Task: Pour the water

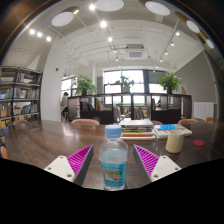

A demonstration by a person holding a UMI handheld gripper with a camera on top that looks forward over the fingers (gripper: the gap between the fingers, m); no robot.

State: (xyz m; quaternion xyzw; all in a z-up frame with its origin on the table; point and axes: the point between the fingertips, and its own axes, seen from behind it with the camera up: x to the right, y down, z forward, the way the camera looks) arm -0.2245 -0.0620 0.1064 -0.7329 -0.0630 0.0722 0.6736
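Note:
A clear plastic water bottle (114,162) with a pale blue cap and a blue-green label stands upright between my fingers. My gripper (113,152) is open, and a gap shows on each side between the bottle and the pink pads (80,160). The bottle's base is hidden below the view, so I cannot tell whether it rests on the wooden table (50,142). A pale cup (175,140) stands on the table beyond the right finger.
A stack of books (136,130) lies on the table behind the bottle. A small red object (198,143) sits right of the cup. Chairs (86,122) line the table's far edge. Bookshelves (18,98) stand at the left, with windows and plants behind.

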